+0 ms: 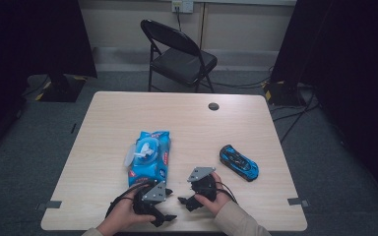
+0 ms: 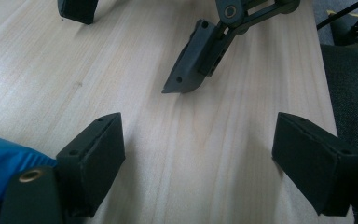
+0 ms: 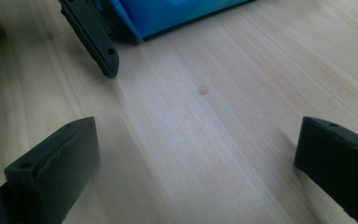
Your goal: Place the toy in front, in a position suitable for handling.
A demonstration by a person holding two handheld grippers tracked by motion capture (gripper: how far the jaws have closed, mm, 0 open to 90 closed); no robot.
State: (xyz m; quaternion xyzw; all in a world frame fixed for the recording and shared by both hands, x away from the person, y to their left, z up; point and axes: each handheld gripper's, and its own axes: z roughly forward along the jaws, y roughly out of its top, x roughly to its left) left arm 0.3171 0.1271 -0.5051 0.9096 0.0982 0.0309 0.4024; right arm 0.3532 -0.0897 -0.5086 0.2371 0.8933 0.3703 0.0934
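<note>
Left gripper (image 1: 163,215): near table edge, jaws apart, nothing between them, just beside wipes' near end.
Right gripper (image 1: 185,201): jaws wide apart over bare wood, facing the left one.
Wipes (image 1: 149,156): blue pack, flat, mid-table.
Car (image 1: 239,162): blue toy, right of grippers, apart.
Table (image 1: 187,118): light wood.

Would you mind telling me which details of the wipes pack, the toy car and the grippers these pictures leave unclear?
- Wipes pack: its printing is too small to read in the high view; both gripper views cut it off at an edge.
- Toy car: small in the high view, so its wheels and markings blur.
- Left gripper: its jaws lie near the high view's bottom edge, partly covered by the hand.
- Right gripper: dark, with the jaw gap unclear in the high view.
</note>
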